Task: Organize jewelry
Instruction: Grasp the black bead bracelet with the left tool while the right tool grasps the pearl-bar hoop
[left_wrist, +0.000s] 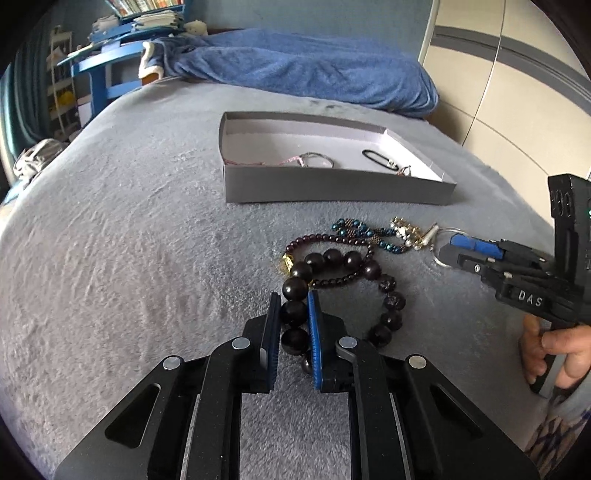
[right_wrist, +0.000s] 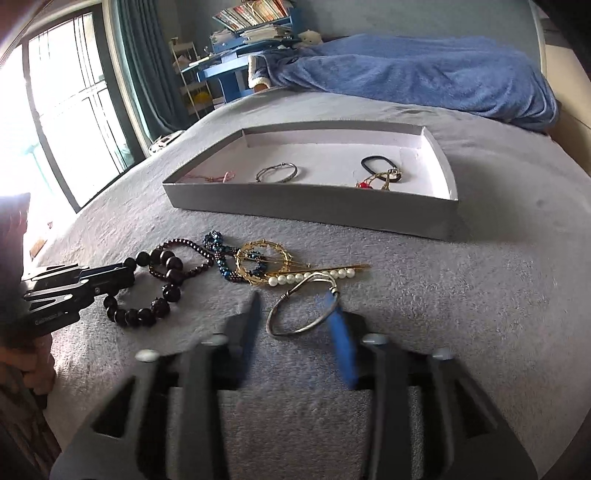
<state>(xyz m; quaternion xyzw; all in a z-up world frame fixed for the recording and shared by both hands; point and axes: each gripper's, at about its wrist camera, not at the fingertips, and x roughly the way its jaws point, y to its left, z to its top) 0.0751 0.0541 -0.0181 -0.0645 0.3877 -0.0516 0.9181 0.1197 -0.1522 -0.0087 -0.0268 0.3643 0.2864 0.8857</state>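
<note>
Left hand-held gripper (left_wrist: 293, 314) of mine is clamped on the big-bead bracelet (left_wrist: 332, 291), its pads pressed on the dark round beads at the loop's near-left side, low on the grey bed cover (left_wrist: 129, 258). From this wrist's view the rest of the loop curls off toward 2 o'clock, where it crosses a thinner string of small dark red beads (left_wrist: 332, 240). Beyond that, at about 1 o'clock, lies a blue beaded strand (left_wrist: 354, 227) and then a gold piece (left_wrist: 404, 229).

Right hand-held gripper (right_wrist: 291, 317) stands with its jaws apart, one on each side of a silver bangle (right_wrist: 303, 306) that lies flat on the cover; the blue pad sits just at the bangle's right rim (the blur keeps me from telling whether it touches). Straight ahead of it, at 12 o'clock, are a pearl hair pin (right_wrist: 314, 275) and a gold ring-shaped piece (right_wrist: 262, 264), touching one another.

Farther out at 12 o'clock is the grey box (right_wrist: 314, 206), shallow and white inside. In it lie a pink cord at the left, a thin bracelet (right_wrist: 277, 172) in the middle and a black hair tie (right_wrist: 380, 166) with a red-and-gold piece at the right. A blue blanket (right_wrist: 424, 77) is heaped behind the box.
</note>
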